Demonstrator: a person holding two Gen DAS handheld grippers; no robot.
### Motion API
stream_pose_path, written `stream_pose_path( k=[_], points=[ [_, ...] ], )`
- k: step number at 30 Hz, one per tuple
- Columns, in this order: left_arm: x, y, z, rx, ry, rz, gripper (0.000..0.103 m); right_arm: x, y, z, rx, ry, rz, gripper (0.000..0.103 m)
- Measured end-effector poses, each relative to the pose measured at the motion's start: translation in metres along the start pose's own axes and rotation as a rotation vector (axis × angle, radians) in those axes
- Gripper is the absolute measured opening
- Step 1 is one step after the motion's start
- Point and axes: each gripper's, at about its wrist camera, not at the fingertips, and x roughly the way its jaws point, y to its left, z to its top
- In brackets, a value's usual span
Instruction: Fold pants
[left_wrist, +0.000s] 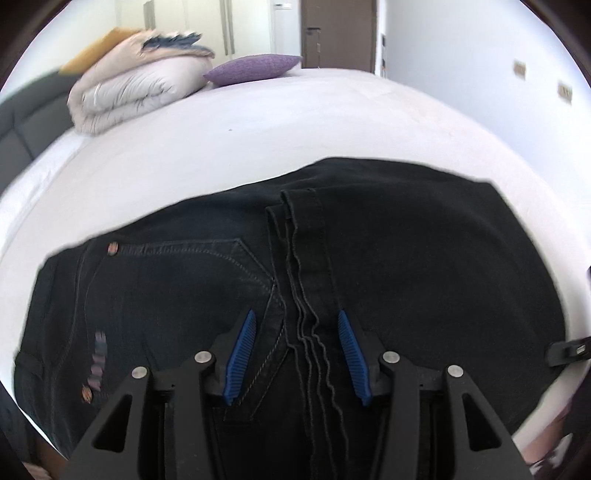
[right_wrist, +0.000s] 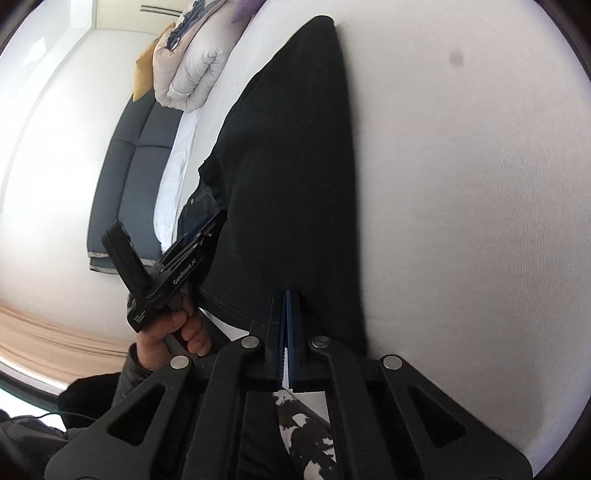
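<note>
Black pants (left_wrist: 406, 258) lie folded on the white bed (left_wrist: 258, 140), the leg hems laid over the seat beside a stitched pocket. My left gripper (left_wrist: 296, 313) is open just above them, its blue pads either side of the stacked hem edges without pinching them. In the right wrist view the pants (right_wrist: 288, 166) run away from me as a long dark strip. My right gripper (right_wrist: 287, 293) is shut, its tips at the near edge of the cloth; I cannot tell whether any fabric is caught. A hand (right_wrist: 177, 325) holds the left gripper (right_wrist: 199, 232) over the pants' left side.
A folded pale duvet (left_wrist: 140, 85) and a purple pillow (left_wrist: 255, 68) sit at the far end of the bed. A grey padded headboard (left_wrist: 26, 125) runs along the left. A brown door (left_wrist: 338, 33) stands beyond. A leg in patterned trousers (right_wrist: 306, 432) is below my right gripper.
</note>
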Motion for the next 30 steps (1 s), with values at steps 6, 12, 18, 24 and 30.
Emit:
stream_pose_path(
  k=[6,12,18,24,30],
  points=[
    [-0.078,0.079,-0.041,-0.425,-0.207,-0.114,0.084,-0.002,-0.001,-0.007,-0.018,-0.020,0.003,0.000],
    [-0.113,0.183,-0.101,-0.877,-0.341,-0.107,0.093,-0.002,0.004,-0.011,-0.025,-0.062,-0.003,0.000],
    [-0.088,0.223,-0.138,-1.121,-0.295,-0.179,0.093,-0.002,0.007,-0.013,-0.008,-0.102,0.016,0.002],
    [-0.071,0.237,-0.152,-1.216,-0.317,-0.274,0.093,0.001,0.003,-0.010,0.016,-0.102,0.027,0.002],
    [-0.072,0.241,-0.155,-1.232,-0.347,-0.323,0.095,0.002,0.001,-0.009,0.018,-0.105,0.034,0.002]
  ],
)
